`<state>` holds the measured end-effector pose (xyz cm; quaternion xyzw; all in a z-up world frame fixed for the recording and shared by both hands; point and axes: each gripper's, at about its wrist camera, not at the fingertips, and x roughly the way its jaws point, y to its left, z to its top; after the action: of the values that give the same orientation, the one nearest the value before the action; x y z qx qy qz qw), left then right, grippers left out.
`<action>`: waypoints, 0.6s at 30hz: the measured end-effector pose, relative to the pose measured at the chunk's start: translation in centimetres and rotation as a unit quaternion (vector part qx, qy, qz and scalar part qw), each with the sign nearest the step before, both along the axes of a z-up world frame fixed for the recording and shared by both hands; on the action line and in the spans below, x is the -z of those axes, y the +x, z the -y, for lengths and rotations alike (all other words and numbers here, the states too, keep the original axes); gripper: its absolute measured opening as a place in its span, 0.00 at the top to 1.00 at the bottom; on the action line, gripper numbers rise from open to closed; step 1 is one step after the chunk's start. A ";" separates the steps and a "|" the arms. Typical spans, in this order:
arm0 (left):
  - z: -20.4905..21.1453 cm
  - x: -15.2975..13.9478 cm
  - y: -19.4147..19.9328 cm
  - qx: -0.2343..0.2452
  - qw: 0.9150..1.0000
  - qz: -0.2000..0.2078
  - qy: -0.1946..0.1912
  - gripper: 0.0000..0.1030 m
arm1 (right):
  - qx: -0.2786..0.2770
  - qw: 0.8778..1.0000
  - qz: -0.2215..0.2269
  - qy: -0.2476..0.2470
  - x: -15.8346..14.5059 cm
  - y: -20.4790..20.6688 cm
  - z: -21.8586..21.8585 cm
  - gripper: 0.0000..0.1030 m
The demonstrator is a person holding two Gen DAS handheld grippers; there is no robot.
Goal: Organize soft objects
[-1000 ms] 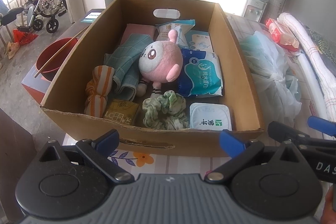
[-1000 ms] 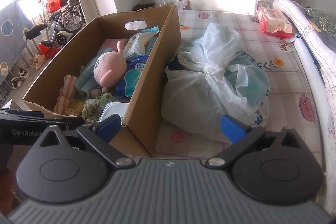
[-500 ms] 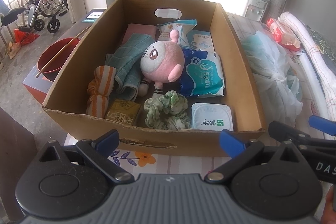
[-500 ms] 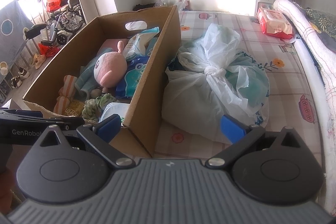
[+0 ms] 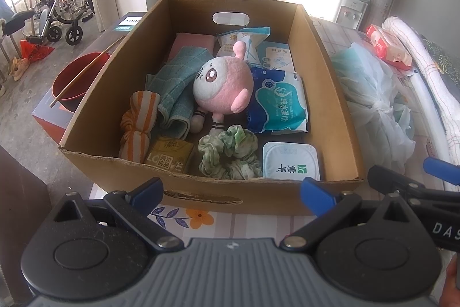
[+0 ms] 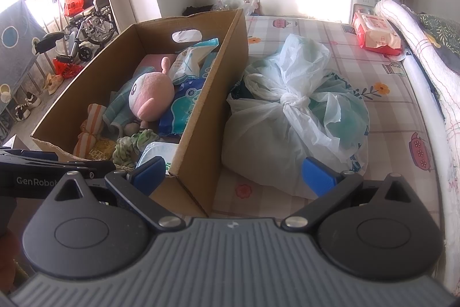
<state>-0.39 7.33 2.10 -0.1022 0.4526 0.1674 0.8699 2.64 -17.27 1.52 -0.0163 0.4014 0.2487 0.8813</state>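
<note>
Cardboard box seemingly a touch farther; both hand-held grippers wide apart, empty.

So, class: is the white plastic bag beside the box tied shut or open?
Tied shut. The plastic bag has a knot cinching its top, beside the cardboard box.

Left tongs spread wide, empty, just near cardboard box. Inside box: pink plush at centre, teal towel to left, green scrunchie near edge, blue wipes pack to right. Right tongs at right edge.
</note>
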 end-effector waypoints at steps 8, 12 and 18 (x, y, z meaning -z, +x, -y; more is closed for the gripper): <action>0.0 0.0 0.0 0.000 1.000 0.000 0.001 0.01 | 0.000 1.000 0.000 0.000 0.0 0.0 0.0 0.01; 0.0 0.0 0.0 0.000 1.000 0.001 0.001 0.01 | 0.000 1.000 0.000 0.000 -0.1 0.1 0.0 0.01; 0.0 0.0 0.0 0.000 1.000 0.000 0.001 0.01 | 0.000 1.000 0.000 0.000 -0.1 0.1 -0.1 0.01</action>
<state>-0.35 7.33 2.12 -0.1014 0.4522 0.1678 0.8701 2.72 -17.22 1.63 -0.0161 0.4011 0.2490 0.8814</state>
